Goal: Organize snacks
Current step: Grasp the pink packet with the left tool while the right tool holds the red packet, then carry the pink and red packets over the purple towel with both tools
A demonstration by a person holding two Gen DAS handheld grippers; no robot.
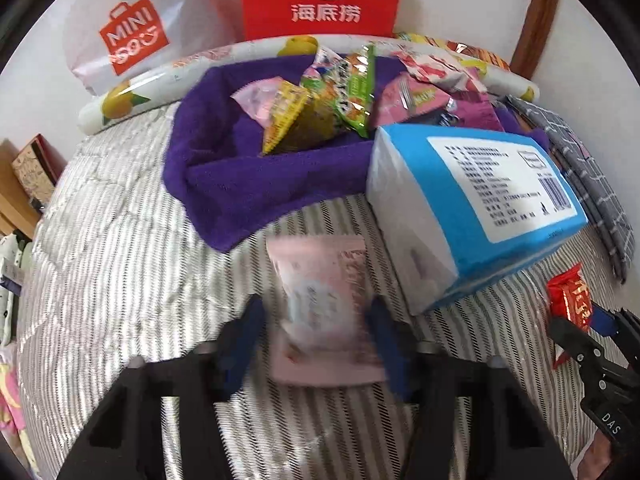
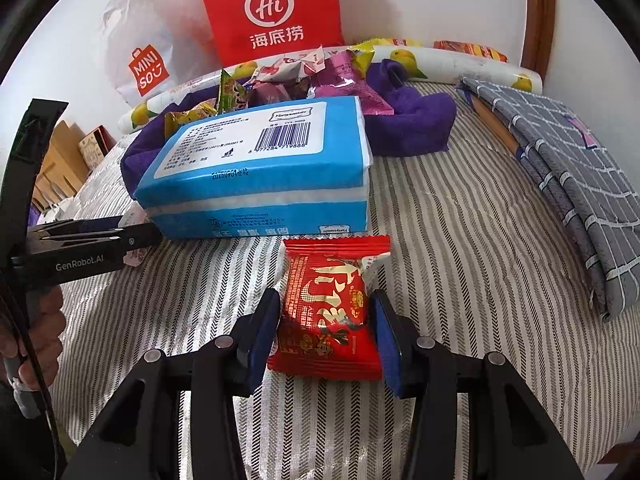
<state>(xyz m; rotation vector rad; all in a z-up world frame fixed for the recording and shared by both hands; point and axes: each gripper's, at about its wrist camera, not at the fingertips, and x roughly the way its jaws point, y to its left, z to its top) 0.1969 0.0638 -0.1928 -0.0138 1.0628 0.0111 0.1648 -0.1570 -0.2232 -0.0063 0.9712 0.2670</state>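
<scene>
On the striped bed (image 2: 460,240) | our right tool (image 2: 326,330) clamps a red snack packet (image 2: 328,312) | our left tool (image 1: 318,328) clamps a blurred pink packet (image 1: 320,300) | purple towel (image 1: 224,152) cradles mixed snacks (image 1: 340,92).

Red paper bag (image 2: 272,12): "Hi 海底捞". White plastic bag (image 2: 148,68): "MINISO". Black left tongs (image 2: 86,262): "GenRobot.AI"; blue tissue pack (image 2: 260,168): "20250901".
</scene>
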